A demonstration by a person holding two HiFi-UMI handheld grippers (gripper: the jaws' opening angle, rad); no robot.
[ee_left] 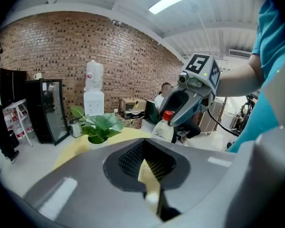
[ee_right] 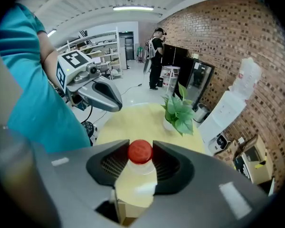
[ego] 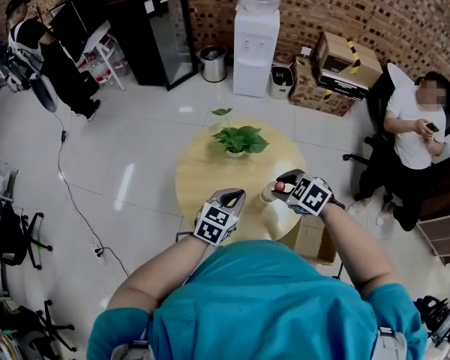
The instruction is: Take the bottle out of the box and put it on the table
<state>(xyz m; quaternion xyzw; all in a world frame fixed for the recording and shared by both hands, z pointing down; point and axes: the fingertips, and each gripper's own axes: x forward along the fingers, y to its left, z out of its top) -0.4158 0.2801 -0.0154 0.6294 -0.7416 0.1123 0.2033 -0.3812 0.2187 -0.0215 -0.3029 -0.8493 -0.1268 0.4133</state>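
A clear bottle (ego: pixel 273 193) with a red cap hangs over the right edge of the round yellow table (ego: pixel 210 172). My right gripper (ego: pixel 286 183) is shut on its neck. In the right gripper view the red cap sits between the jaws and the bottle (ee_right: pixel 135 180) hangs below them, above the table (ee_right: pixel 133 122). An open cardboard box (ego: pixel 312 238) stands on the floor under my right forearm. My left gripper (ego: pixel 231 199) hovers over the table's near edge, jaws shut and holding nothing. The left gripper view shows the bottle (ee_left: pixel 163 130) in the right gripper (ee_left: pixel 179 109).
A potted green plant (ego: pixel 240 139) stands on the far half of the table. A person sits on a chair (ego: pixel 414 130) at the right. A water dispenser (ego: pixel 255 42), a black fridge (ego: pixel 156 34) and stacked boxes (ego: pixel 343 64) line the brick wall.
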